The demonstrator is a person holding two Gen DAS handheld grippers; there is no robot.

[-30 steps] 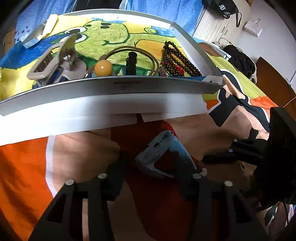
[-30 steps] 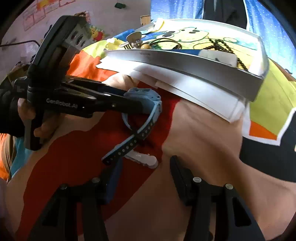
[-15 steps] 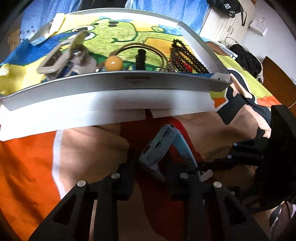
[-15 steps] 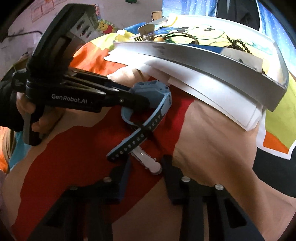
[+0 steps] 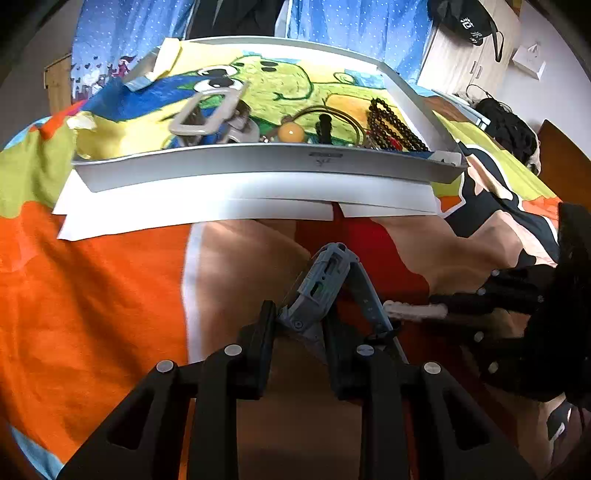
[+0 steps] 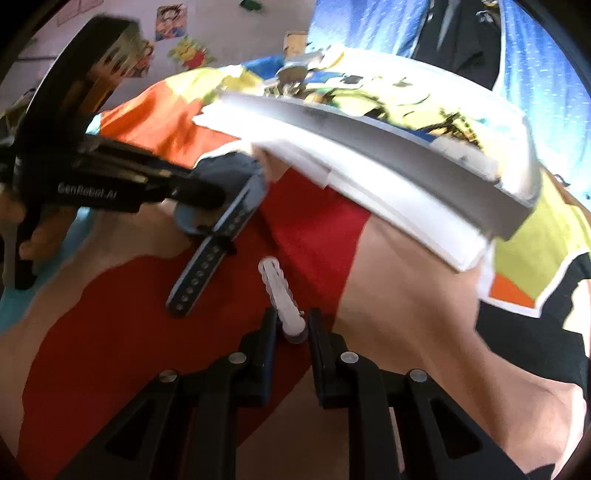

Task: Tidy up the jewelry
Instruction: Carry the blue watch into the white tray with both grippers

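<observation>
My left gripper (image 5: 300, 317) is shut on a blue-grey watch (image 5: 321, 280) at its body, just above the red patch of the bedspread; the strap hangs toward the right. In the right wrist view the watch (image 6: 218, 206) sits in the left gripper's fingers (image 6: 192, 192). My right gripper (image 6: 291, 325) is shut on a white hair clip (image 6: 280, 295), which also shows in the left wrist view (image 5: 410, 310). The grey tray (image 5: 258, 162) lies beyond, holding a dark bead bracelet (image 5: 391, 125), an orange bead (image 5: 290, 133), a cord loop and a large clip (image 5: 207, 110).
White paper sheets (image 5: 221, 199) stick out from under the tray's near edge. The colourful bedspread (image 5: 92, 295) covers everything below. A blue curtain (image 5: 351, 22) hangs behind the tray, and a dark bag (image 5: 506, 129) lies at the right.
Both grippers have closed in: the left onto the watch, the right onto the white hair clip. Both have moved forward toward the tray, and the watch is lifted a little.
</observation>
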